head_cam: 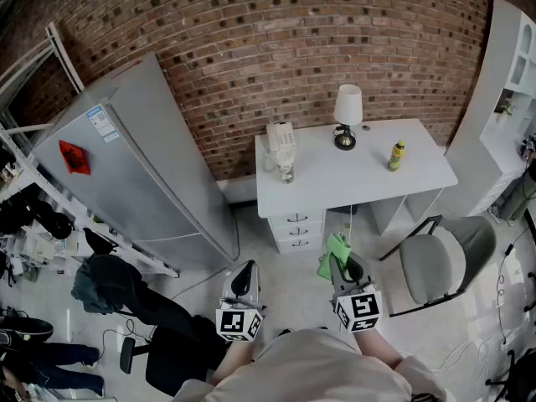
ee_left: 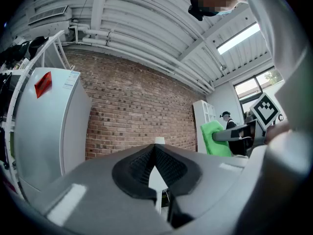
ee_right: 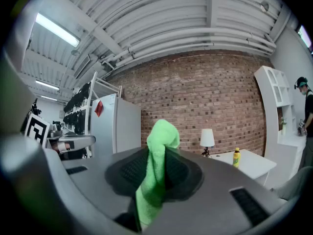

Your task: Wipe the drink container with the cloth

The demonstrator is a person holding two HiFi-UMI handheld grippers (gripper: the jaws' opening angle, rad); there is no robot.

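White desk (head_cam: 335,187), bottle (head_cam: 397,155), brick wall (head_cam: 293,40), green cloth (head_cam: 337,249)

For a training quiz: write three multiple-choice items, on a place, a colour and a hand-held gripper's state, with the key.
1. Where does the yellow-green bottle stand?
A) on the fridge
B) on the white desk, right of the lamp
C) on the chair

2. What colour is the cloth?
A) green
B) red
C) white

3. How is the left hand-held gripper?
A) shut on the cloth
B) wide open
C) shut, empty

Key: 1 B, the head view shows it on the desktop; 2 A, bright green in the right hand-held gripper; 3 C, its jaws meet with nothing between.
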